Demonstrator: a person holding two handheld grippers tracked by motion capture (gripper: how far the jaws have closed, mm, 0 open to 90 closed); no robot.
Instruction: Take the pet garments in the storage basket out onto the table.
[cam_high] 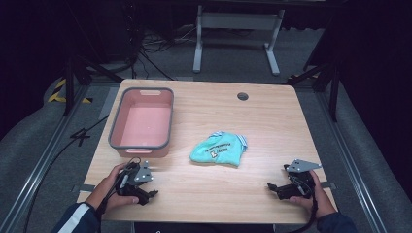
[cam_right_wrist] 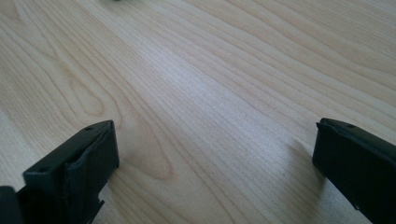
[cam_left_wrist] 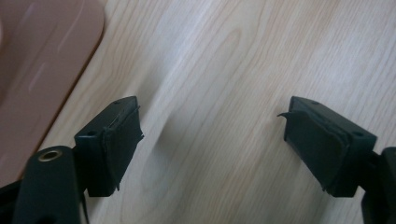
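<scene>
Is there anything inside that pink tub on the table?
The pink tub looks empty: its bare pink floor shows across the whole inside in the high view. The turquoise cloth lies apart from it on the table. What sits under the tub is covered.

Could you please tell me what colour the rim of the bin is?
Grey, around a pink bin; the high view shows it best.
</scene>
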